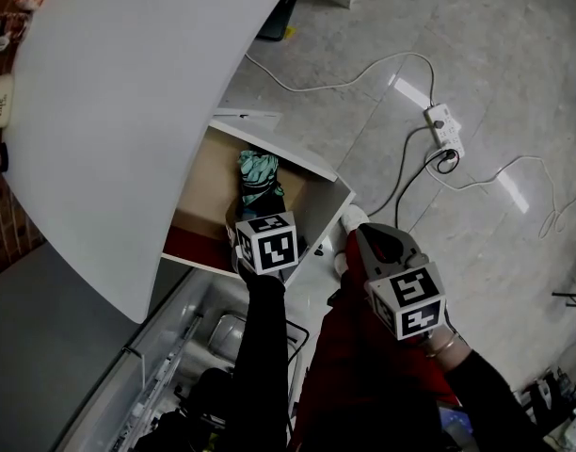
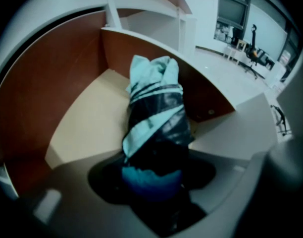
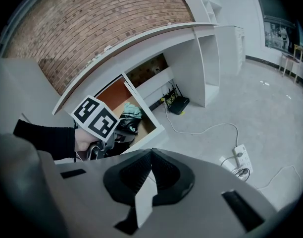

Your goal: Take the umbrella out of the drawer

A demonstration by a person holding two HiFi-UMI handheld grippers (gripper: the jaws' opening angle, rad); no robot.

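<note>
Head view: the umbrella (image 1: 259,179) lies in the open drawer (image 1: 201,185); left gripper view: the left gripper (image 2: 154,180) seems to clamp its near end in wide jaws; right gripper view: the right gripper (image 3: 151,155) is closed, empty.

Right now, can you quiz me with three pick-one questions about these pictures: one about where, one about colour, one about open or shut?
1. Where is the umbrella?
A on a bed
B in the drawer
C on a chair

2. What colour is the power strip?
A white
B red
C green

3. The drawer is:
A pushed shut
B pulled open
C upside down

Answers:
1 B, it lies between the drawer's walls.
2 A, its casing is white.
3 B, the drawer's inside shows from above.
</note>
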